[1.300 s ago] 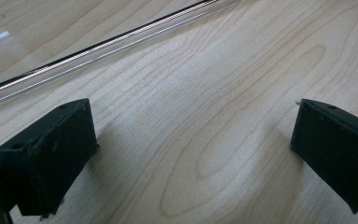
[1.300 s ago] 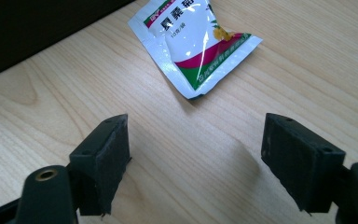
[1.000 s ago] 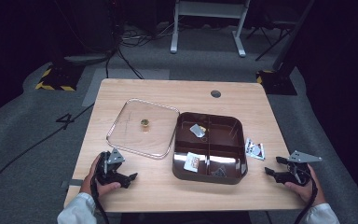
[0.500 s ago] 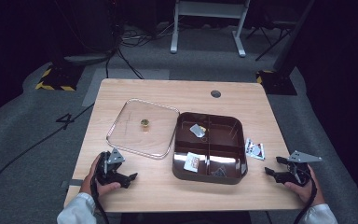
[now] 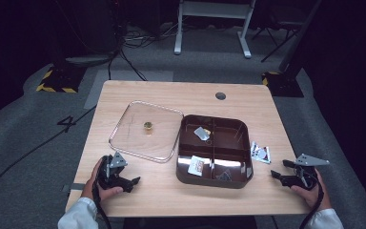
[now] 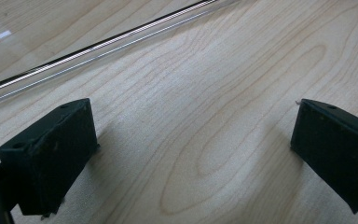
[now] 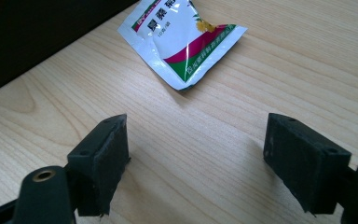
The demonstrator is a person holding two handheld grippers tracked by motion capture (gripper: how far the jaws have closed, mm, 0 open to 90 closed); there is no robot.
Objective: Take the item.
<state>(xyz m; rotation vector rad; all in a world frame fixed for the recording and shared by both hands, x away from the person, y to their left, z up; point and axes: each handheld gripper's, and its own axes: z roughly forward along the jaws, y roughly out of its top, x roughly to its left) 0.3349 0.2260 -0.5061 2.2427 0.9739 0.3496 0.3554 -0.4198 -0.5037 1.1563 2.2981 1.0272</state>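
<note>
On the wooden counter (image 5: 181,95) both claws rest with jaws spread wide and nothing between them. The left claw (image 5: 128,182) sits at the near left corner, just short of the clear lid (image 5: 145,130), whose rim crosses the top of the left gripper view (image 6: 98,46); most of that lid is cut off there. A small yellowish thing (image 5: 148,125) lies on the lid, too small to make out. The right claw (image 5: 279,171) rests at the near right edge, and the sachet (image 5: 259,152) lies near it, just beside the dark brown compartment box (image 5: 240,176). In the right gripper view the sachet (image 7: 182,39) lies flat ahead of the jaws, apart from them, its top cut off by the picture's edge. It is white with red and green bands and a small yellow picture; the print is in East Asian characters that I cannot read with certainty. The box holds several small packets (image 5: 196,165) whose labels are too small to read.
</note>
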